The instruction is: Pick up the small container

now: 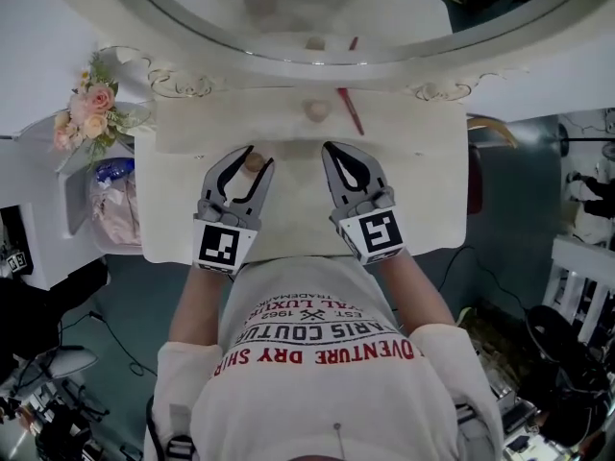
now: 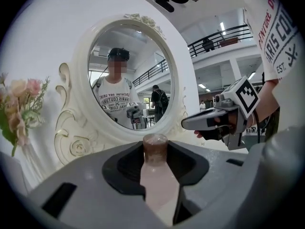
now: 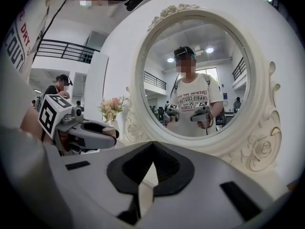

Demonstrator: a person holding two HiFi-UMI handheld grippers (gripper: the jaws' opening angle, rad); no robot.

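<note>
The small container [image 2: 157, 180] is clamped between the left gripper's [image 1: 254, 159] fingers over the counter [image 1: 423, 161]; the right gripper's [image 1: 333, 150] fingers are closed together, empty.

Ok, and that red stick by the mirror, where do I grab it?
Take the red stick at mid-length, from straight above, with the jaws across its thin width. It seems to lie flat and slanted on the table, leaving nothing to get under. The right gripper, shut and empty, is nearest.
</note>
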